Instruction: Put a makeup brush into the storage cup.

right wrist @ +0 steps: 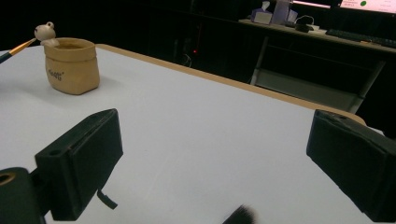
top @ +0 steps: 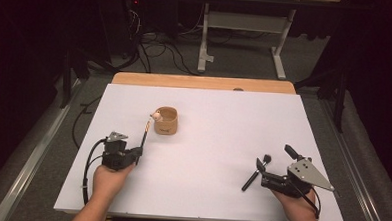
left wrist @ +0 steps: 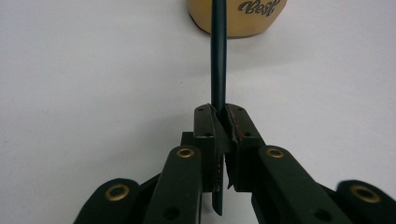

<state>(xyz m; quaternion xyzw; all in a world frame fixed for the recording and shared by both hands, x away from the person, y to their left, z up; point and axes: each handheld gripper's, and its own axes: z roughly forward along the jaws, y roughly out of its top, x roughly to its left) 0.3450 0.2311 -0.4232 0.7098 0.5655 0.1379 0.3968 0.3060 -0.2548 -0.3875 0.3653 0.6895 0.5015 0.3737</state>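
1. Left gripper, lower left of the high view: its jaws are pinched on the dark handle of a paintbrush. In the left gripper view the handle runs straight up from the closed pads toward the cup.
2. Cup, upper centre-left of the high view: a small tan holder with a little pale figure on its rim. The brush's upper end lies just beside that rim, seemingly not yet inside; the angle is too poor to be sure.
3. Makeup brush, lower right of centre: a black brush lying flat on the white table, just left of the right gripper.
4. Right gripper, lower right: jaws spread wide and empty.
5. Progress, as judged: the cup looks empty, one brush is near delivery, and the black brush remains to be picked up.
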